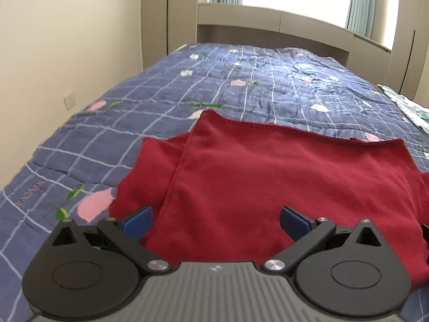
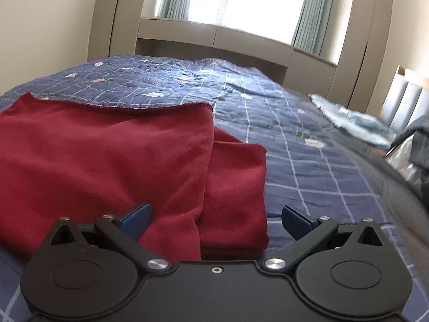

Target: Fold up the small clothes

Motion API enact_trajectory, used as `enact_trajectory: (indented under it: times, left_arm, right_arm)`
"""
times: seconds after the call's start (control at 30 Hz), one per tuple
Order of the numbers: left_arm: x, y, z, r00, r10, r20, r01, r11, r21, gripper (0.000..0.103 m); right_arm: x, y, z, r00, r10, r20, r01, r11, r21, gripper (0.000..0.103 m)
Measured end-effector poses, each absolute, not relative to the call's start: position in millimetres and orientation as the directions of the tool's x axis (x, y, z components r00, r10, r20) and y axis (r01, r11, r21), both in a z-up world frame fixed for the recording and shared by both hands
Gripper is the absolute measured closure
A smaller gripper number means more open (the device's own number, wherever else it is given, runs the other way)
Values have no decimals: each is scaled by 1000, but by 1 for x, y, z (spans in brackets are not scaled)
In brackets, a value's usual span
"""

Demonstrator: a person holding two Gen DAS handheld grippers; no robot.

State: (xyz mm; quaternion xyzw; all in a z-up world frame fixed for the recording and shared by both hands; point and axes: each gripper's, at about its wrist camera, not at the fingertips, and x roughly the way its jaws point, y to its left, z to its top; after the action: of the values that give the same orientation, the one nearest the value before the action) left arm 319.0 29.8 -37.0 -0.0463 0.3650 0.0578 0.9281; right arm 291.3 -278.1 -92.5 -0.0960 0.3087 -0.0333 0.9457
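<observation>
A dark red garment (image 1: 268, 177) lies on the blue checked bedspread (image 1: 187, 88), its body folded over with a sleeve sticking out at the left (image 1: 150, 166). My left gripper (image 1: 215, 221) is open, its blue pads (image 1: 138, 222) spread over the garment's near left edge, holding nothing. In the right wrist view the same garment (image 2: 107, 155) lies at the left, with a folded sleeve part (image 2: 236, 187) at its right side. My right gripper (image 2: 217, 221) is open over the garment's near right edge, empty.
The bedspread (image 2: 308, 161) stretches far ahead to beige cabinets (image 1: 268, 24) under a bright window. A light patterned cloth (image 2: 354, 120) and a dark bundle (image 2: 418, 145) lie at the bed's right side. A wall (image 1: 67, 53) runs along the left.
</observation>
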Motion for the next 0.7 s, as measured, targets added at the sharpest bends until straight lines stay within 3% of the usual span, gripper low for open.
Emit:
enact_trajectory:
  times: [0.17,0.23,0.7]
  left_arm:
    - [289,34,-18,766,157,-624,-169,985,41,0]
    - [279,41,-14,767,187,-614,-196,979,53,0]
    - [267,92,-31,678,230,-698,-321,947,0,0]
  right_arm:
    - [300,-286,-73,756,-111,-645,51,993,-111,1]
    - [297,-278,-58,764,-128,-633,86,992,-97,1]
    - [300,-188,-15,828,29,-560,-77,995,-63,1]
